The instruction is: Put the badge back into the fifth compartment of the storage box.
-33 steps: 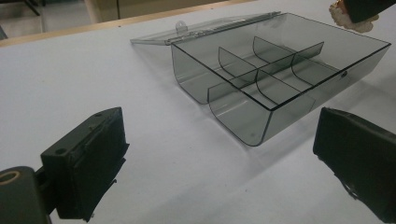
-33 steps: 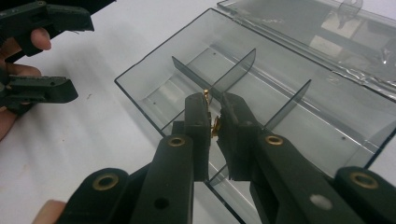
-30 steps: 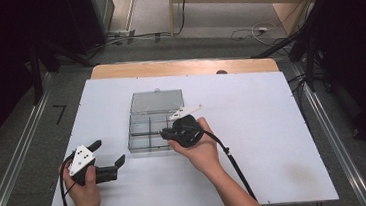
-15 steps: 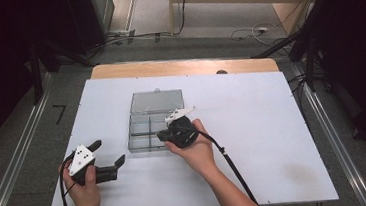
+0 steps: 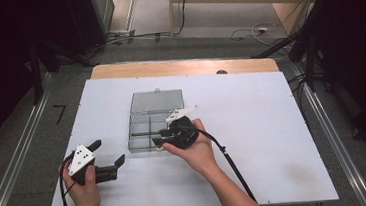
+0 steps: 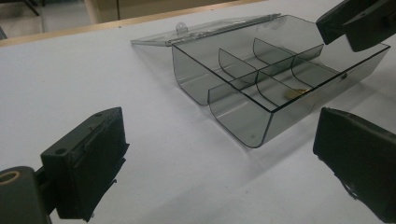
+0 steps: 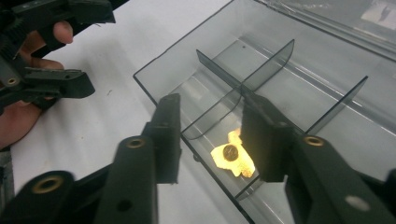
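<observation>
Smoky clear plastic box (image 5: pixel 151 131), lid laid back on the far side, sits mid-counter (image 5: pixel 273 125) with a small yellow piece (image 7: pixel 232 156) in a near compartment, right below and between the tips of the right hand-held gripper (image 7: pixel 212 135). Jaws apart there, straddling the near wall and a divider, holding nothing, far nearer the piece than the other. Left hand-held gripper (image 5: pixel 109 159) wide open too, empty, resting near-left of the box.
</observation>
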The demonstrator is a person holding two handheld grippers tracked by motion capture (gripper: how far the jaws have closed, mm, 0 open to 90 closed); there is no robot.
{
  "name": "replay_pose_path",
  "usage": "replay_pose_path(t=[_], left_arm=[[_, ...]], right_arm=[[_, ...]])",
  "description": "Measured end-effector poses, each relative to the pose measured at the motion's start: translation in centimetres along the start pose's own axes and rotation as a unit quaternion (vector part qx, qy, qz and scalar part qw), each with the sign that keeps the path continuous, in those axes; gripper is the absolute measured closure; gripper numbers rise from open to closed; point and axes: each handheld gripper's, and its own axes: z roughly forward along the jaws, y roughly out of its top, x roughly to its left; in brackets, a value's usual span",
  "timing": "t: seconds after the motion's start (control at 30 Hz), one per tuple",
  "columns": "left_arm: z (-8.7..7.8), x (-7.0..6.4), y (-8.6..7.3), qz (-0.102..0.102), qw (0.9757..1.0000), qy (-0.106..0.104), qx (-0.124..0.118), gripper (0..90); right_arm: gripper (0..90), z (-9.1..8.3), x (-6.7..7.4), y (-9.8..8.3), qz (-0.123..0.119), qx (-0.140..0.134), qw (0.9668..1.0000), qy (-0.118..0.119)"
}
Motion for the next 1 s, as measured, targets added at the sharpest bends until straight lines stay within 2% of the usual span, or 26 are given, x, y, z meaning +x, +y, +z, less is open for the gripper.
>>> replay_pose_path(t=[0.07,0.1,0.13,0.17,0.2,0.23,0.27,0.3,0.33,0.47,0.5,0.6,0.63,0.67,1.0], left_arm=[[0.0,0.0,0.0,0.000,1.0000,0.000,0.000,2.8],[0.0,0.0,0.0,0.000,1.0000,0.000,0.000,2.8],[0.0,0.0,0.0,-0.001,1.0000,0.000,-0.001,2.8],[0.0,0.0,0.0,0.000,1.0000,0.000,-0.002,2.8],[-0.1,0.0,0.0,0.001,1.0000,0.000,-0.002,2.8],[0.0,0.0,0.0,-0.001,1.0000,0.000,-0.002,2.8],[0.0,0.0,0.0,0.000,1.0000,0.000,-0.001,2.8],[0.0,0.0,0.0,-0.001,1.0000,0.000,-0.001,2.8],[0.0,0.0,0.0,-0.001,1.0000,0.000,-0.001,2.8],[0.0,0.0,0.0,0.000,1.0000,0.000,-0.001,2.8],[0.0,0.0,0.0,0.001,1.0000,0.000,-0.001,2.8],[0.0,0.0,0.0,0.000,1.0000,0.000,-0.002,2.8],[0.0,0.0,0.0,-0.001,1.0000,0.000,-0.002,2.8],[0.0,0.0,0.0,-0.001,1.0000,0.000,-0.002,2.8],[0.0,0.0,0.0,-0.001,1.0000,0.001,-0.002,2.8]], right_arm=[[46.4,-0.1,0.0,0.0,-0.003,-0.003,1.0000,0.004],[41.8,-0.2,0.1,0.0,-0.006,-0.006,1.0000,0.004],[36.2,-0.5,0.1,0.0,-0.008,-0.010,0.9998,0.017],[36.2,-0.5,0.1,0.0,-0.008,-0.010,0.9998,0.017],[30.1,-0.8,0.2,0.0,-0.013,-0.014,0.9995,0.025],[30.1,-0.8,0.2,0.0,-0.013,-0.014,0.9995,0.025],[24.0,-1.1,0.4,0.0,-0.021,-0.017,0.9992,0.028],[24.0,-1.1,0.4,0.0,-0.021,-0.017,0.9992,0.028],[18.3,-1.5,0.5,-0.1,-0.028,-0.021,0.9990,0.026],[14.3,-2.3,0.5,-0.2,-0.036,-0.033,0.9986,0.021],[13.3,-2.7,0.6,-0.3,-0.036,-0.038,0.9985,0.012],[5.1,-3.9,0.4,-0.5,-0.042,-0.051,0.9978,0.011],[5.1,-3.9,0.4,-0.5,-0.042,-0.051,0.9978,0.011],[0.0,-4.5,0.2,-0.7,-0.041,-0.057,0.9975,0.008],[0.0,-7.2,-1.2,-2.2,-0.027,-0.086,0.9959,-0.009]])
